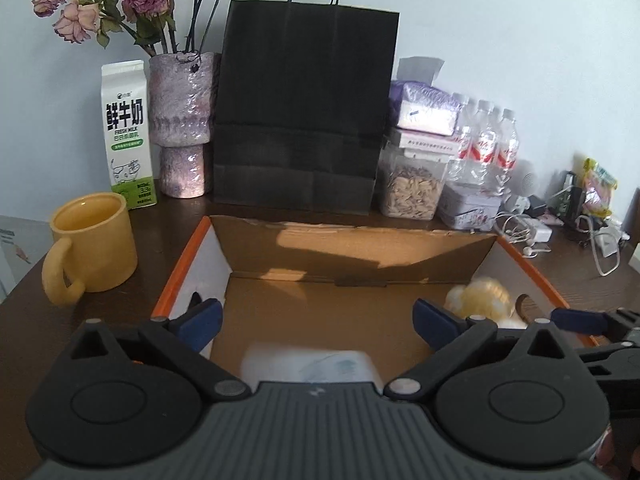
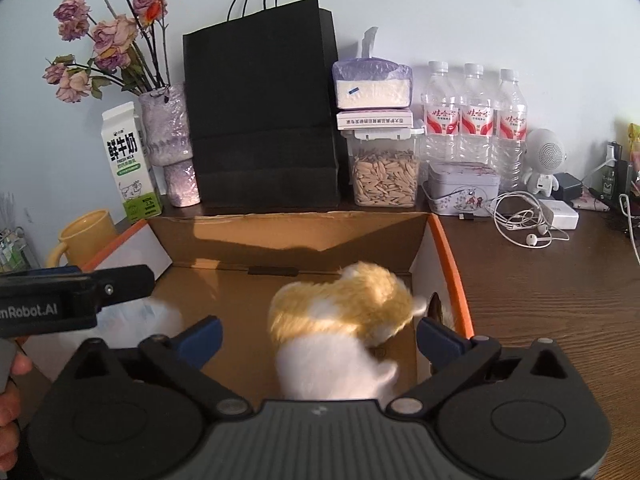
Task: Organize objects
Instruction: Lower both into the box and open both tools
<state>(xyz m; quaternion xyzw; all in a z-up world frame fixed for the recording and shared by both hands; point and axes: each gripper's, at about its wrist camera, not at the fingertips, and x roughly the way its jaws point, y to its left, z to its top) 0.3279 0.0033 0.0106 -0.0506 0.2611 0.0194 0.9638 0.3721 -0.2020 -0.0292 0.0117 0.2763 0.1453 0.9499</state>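
plush toy (image 2: 340, 320) and white packet (image 1: 308, 364) already inside cardboard box (image 1: 360, 248); both grippers (image 1: 318, 320) (image 2: 320, 338) spread, empty; mug (image 1: 94, 240) outside.

Plain pale blue-grey wall (image 2: 480, 12) fills the whole top half of both views, nothing hung on it. Below that it's a dark brown wood-grain desk (image 2: 540, 280), grain showing best at the right side of the right wrist view. Light seems to come in from somewhere off frame, soft daylight by the look of it, brighter toward the upper right. In the left wrist view the desk (image 1: 24, 308) edge runs down the lower left, with something pale and flat (image 1: 16, 248) past it that I can't really make out.
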